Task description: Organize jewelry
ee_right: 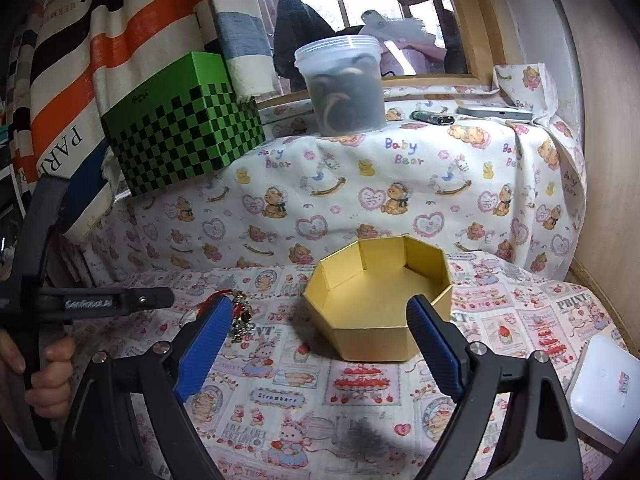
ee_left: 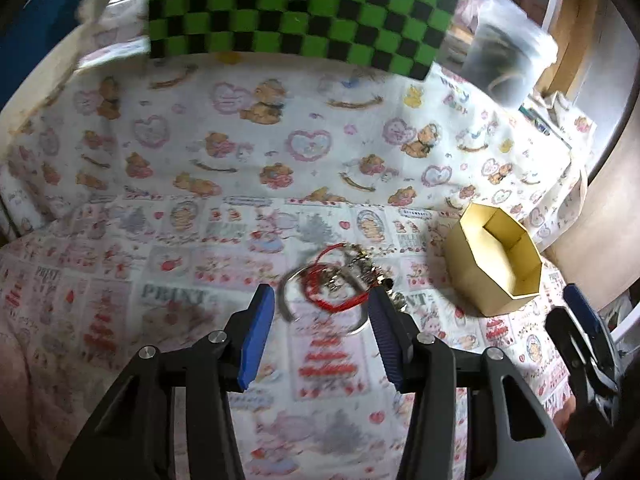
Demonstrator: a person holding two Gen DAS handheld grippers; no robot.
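Here the left gripper [ee_left: 322,306], jaws apart and holding nothing, brackets the tangled red-cord and silver jewelry [ee_left: 340,280] on the printed cloth [ee_left: 120,280], while the open-jawed right gripper [ee_right: 320,312] faces the empty yellow octagonal box [ee_right: 372,336] just beside it, likely its destination.

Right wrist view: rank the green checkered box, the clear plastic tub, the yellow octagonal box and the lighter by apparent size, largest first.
1. green checkered box
2. yellow octagonal box, which sits nearer the camera, so these two are unsure
3. clear plastic tub
4. lighter, clearly smallest
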